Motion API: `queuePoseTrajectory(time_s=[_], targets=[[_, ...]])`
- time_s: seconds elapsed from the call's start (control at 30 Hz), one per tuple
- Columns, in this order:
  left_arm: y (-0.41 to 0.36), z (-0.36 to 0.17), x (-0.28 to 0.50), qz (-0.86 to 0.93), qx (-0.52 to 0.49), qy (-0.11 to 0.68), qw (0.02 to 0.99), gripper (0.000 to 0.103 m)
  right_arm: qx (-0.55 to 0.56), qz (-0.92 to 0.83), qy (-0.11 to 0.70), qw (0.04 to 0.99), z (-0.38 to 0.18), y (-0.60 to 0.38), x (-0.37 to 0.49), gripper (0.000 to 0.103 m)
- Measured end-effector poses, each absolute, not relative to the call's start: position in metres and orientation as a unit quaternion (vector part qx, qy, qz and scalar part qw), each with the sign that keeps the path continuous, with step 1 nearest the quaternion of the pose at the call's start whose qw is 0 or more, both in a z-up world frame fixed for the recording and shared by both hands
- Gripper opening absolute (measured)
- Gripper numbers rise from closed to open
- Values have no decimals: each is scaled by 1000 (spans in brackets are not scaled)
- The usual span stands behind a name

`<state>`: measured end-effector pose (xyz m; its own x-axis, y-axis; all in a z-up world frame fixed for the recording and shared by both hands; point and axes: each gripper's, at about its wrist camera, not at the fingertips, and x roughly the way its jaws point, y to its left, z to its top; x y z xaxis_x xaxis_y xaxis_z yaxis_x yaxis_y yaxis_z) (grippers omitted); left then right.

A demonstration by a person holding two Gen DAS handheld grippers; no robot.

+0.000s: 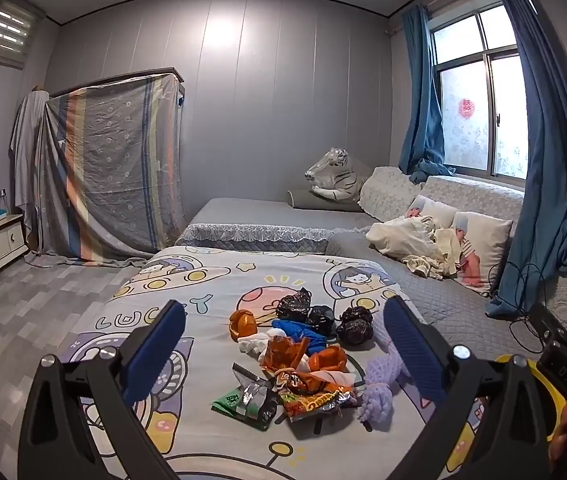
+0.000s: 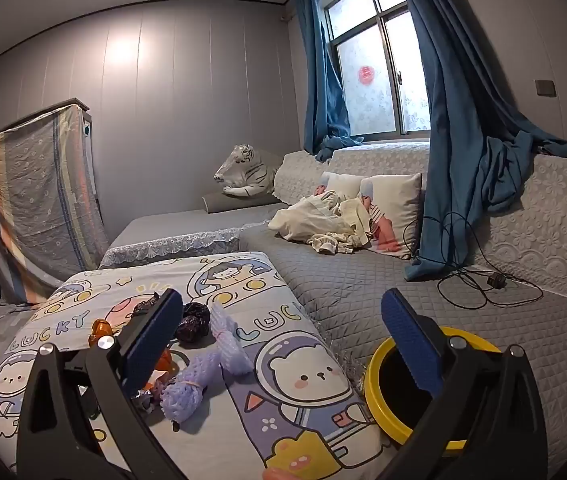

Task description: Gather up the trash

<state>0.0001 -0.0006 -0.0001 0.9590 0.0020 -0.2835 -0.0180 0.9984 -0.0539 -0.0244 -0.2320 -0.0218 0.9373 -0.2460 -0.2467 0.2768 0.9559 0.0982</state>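
Both grippers sit closest to the lens, w/ black arms and blue pads. Left gripper (image 1: pixel 283 354) has its jaws spread wide, nothing between the pads; it hovers above the trash pile (image 1: pixel 303 364) w/o touching it. Right gripper (image 2: pixel 283 346) is also spread wide and empty, hanging over the right edge of the cartoon sheet (image 2: pixel 219 420), near the yellow bin (image 2: pixel 377 404).

Trash lies on the cartoon sheet, approx. in its middle part toward the near edge. In the pile: green wrapper (image 1: pixel 243 402) at the near left, orange snack bag (image 1: pixel 315 394) just beside it, orange peel pieces (image 1: pixel 243 322) at the left, blue crumpled piece (image 1: pixel 301 334) in the middle, and black crumpled bags (image 1: pixel 353 326) at the far side. Purple foam nets (image 1: pixel 379 384) lie at the right edge of the pile; in the right wrist view they are just beside the left pad.

Yellow bin stands at the right edge of the cartoon sheet, on the grey quilted cover (image 2: pixel 363 292); inside it looks dark.

Farther back: a white tiger toy (image 1: pixel 333 176) near the wall, pillows and cream clothes (image 1: pixel 415 240) under the window, blue curtains (image 1: pixel 551 140), a black cable (image 2: pixel 475 284) on the quilted cover, a striped cloth (image 1: pixel 111 164) over furniture at the left.
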Motion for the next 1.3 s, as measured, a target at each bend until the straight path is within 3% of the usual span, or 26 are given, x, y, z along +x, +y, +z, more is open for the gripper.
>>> queuePoseTrajectory(time_s=[1.3], targets=[[9,-2,6,5,-25,146,989,96,72,-132,119,981,-27,-235,-22,95]])
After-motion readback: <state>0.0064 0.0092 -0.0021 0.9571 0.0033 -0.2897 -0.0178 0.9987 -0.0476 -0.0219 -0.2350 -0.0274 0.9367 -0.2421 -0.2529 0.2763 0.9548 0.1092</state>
